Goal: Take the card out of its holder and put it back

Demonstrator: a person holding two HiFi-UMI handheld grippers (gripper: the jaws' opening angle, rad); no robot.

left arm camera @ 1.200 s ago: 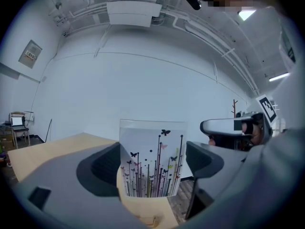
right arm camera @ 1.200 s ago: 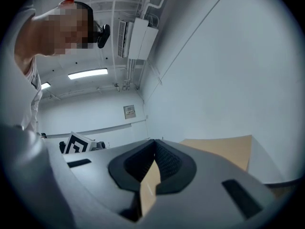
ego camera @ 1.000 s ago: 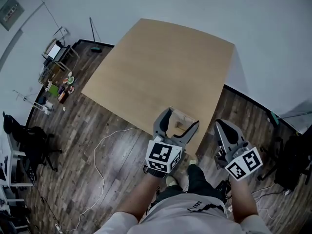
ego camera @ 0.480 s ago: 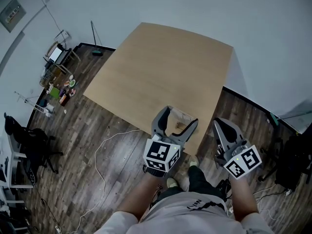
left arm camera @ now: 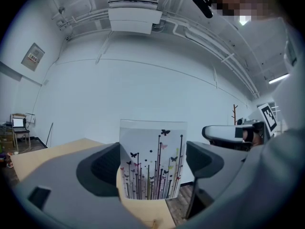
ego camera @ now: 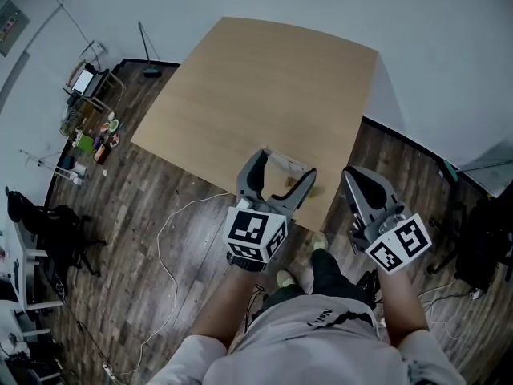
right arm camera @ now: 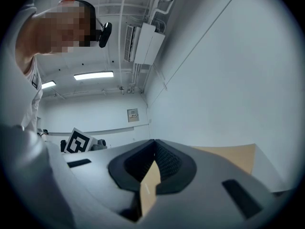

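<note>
Card (left arm camera: 151, 161), printed with butterflies and stems, upright in a clear holder (ego camera: 284, 165) at the near edge of the tan table (ego camera: 264, 87). Left gripper (ego camera: 286, 167): jaws spread wide, flanking the card; contact not discernible. Right gripper (ego camera: 354, 175): jaws closed together, empty, just beside the table's corner above the wood floor (ego camera: 128, 215). White cable (ego camera: 164, 247) on the floor; clutter (ego camera: 92, 131) by the left wall.

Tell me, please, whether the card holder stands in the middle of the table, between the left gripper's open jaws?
Not the middle: the head view shows the card holder at the table's near edge. It does stand between the left gripper's open jaws.
</note>
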